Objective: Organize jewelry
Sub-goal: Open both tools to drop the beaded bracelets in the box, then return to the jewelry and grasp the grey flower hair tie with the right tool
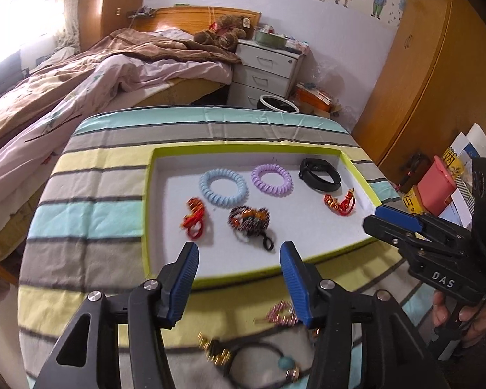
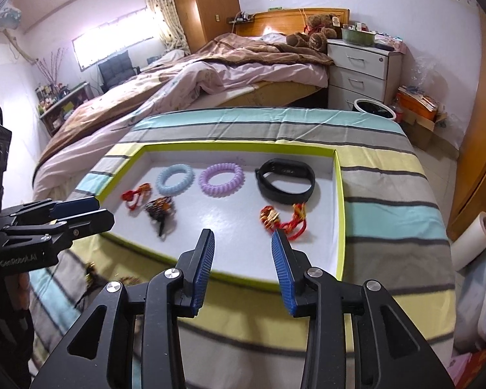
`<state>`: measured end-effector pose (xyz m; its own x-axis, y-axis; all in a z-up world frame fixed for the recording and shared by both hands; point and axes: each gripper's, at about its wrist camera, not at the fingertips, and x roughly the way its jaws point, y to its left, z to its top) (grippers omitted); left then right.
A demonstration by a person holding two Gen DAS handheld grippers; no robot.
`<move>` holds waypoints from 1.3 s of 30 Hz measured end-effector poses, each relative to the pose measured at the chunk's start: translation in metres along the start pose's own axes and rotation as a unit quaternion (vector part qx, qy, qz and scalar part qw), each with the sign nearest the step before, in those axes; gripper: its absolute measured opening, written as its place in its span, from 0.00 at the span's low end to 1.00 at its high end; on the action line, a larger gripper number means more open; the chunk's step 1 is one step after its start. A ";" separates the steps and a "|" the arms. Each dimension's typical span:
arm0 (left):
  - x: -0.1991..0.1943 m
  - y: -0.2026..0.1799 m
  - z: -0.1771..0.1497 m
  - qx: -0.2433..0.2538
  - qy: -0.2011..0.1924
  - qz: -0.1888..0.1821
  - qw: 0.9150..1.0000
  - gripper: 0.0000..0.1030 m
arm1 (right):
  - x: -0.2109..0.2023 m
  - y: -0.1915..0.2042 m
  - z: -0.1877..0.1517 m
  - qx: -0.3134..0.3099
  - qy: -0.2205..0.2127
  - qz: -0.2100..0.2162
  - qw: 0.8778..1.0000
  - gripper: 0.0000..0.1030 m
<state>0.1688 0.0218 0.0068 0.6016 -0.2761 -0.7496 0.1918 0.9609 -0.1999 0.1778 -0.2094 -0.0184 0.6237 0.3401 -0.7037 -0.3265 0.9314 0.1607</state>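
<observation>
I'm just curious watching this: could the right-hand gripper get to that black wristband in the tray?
Probably yes. The right gripper is open and empty, the black wristband lies uncovered ahead, and only the red-gold charm sits between them.

Left gripper (image 1: 239,253) over the tray's near edge, jaws apart and empty.
In the green-rimmed tray (image 1: 148,214): blue coil tie (image 1: 223,188), purple coil tie (image 1: 271,180), black band (image 1: 320,175) along the far side; pink bracelet (image 1: 280,314) outside, on the striped cloth (image 1: 90,214).
</observation>
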 end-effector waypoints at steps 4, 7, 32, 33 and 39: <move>-0.019 0.013 -0.017 -0.031 -0.012 0.001 0.999 0.53 | -0.008 0.008 -0.010 0.000 0.001 0.015 1.000 0.37; -0.032 0.023 -0.029 -0.046 -0.019 0.003 0.999 0.62 | -0.012 0.019 -0.020 -0.005 0.003 0.023 1.000 0.40; -0.058 0.063 -0.087 -0.104 -0.006 -0.015 0.994 0.62 | 0.009 0.087 -0.067 -0.041 0.063 0.050 0.996 0.46; -0.057 0.065 -0.087 -0.105 -0.005 -0.015 0.994 0.62 | 0.011 0.088 -0.067 -0.042 0.065 0.048 0.996 0.45; -0.054 0.070 -0.091 -0.115 0.006 -0.021 0.993 0.62 | 0.016 0.089 -0.067 -0.042 0.074 0.031 0.996 0.32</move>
<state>0.0791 0.1063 -0.0243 0.5872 -0.3172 -0.7447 0.0330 0.9286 -0.3695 0.1116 -0.1295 -0.0617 0.4913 0.3688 -0.7891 -0.4243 0.8925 0.1530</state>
